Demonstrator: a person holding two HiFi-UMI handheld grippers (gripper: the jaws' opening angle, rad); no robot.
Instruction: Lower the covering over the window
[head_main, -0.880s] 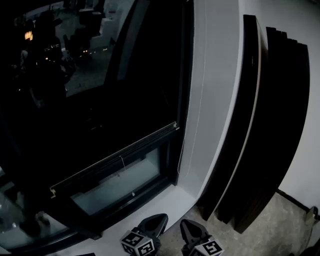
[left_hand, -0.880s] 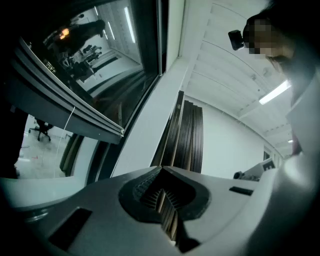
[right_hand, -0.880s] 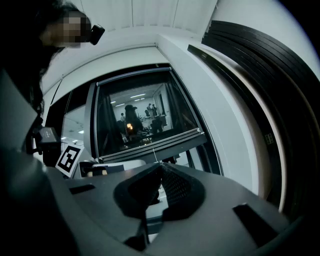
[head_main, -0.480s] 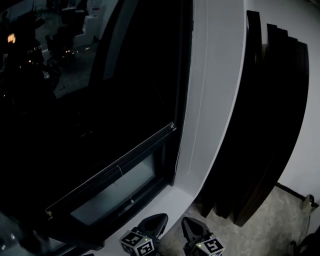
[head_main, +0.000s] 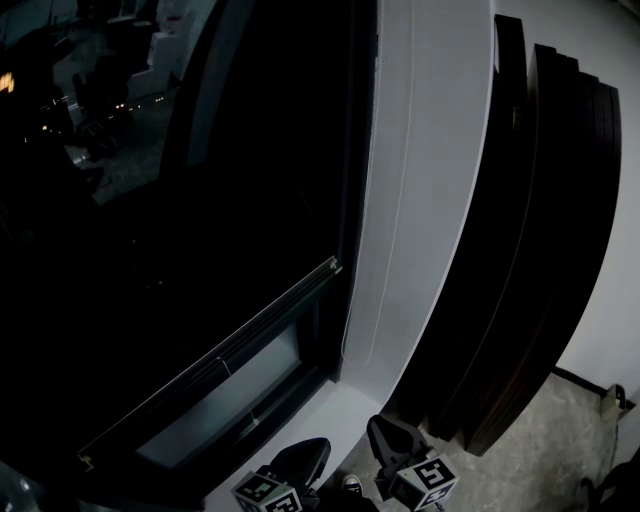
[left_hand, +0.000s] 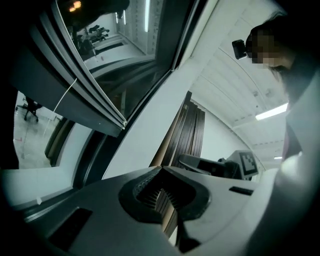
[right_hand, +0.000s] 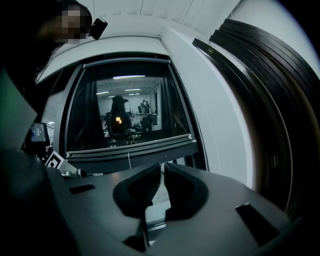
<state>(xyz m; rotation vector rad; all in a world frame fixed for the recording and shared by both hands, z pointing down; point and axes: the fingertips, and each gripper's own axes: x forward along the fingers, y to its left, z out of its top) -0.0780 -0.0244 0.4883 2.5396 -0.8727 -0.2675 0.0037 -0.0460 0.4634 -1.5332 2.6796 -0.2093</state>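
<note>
Both tongs are sitting at 6 o'clock in the head view, side by side and pointing up-frame at the window (head_main: 150, 200). The left tongs (head_main: 315, 450) are showing closed jaws, with the tips meeting and nothing between them. The right tongs (head_main: 382, 430) are also closed and gripping nothing, with only a hairline slit showing between the pads in their own view.

The blind (head_main: 200, 250) is hanging most of the way down the window, dark against the dark glass. Its rail (head_main: 215, 362) is running on a slant from 8 o'clock up toward the centre of the head view. A pale strip of glass (head_main: 225, 400) is showing uncovered under the rail. The rail's middle is lying at about 10 o'clock from the left tongs and its right end at about 12 o'clock, well apart from both tongs and touching neither.

In the right gripper view the rail is sitting at 12 o'clock just over the jaw tips, with a thin cord (right_hand: 129, 160) dangling from it at 11 o'clock. In the left gripper view the rail is lying off at 10 o'clock and the right tongs are showing at 3 o'clock.

The white wall (head_main: 410, 200) is rising at 12 o'clock from the right tongs. Dark slats (head_main: 540, 250) are leaning at 2 o'clock. The sill (head_main: 315, 415) is lying just ahead of the tongs.
</note>
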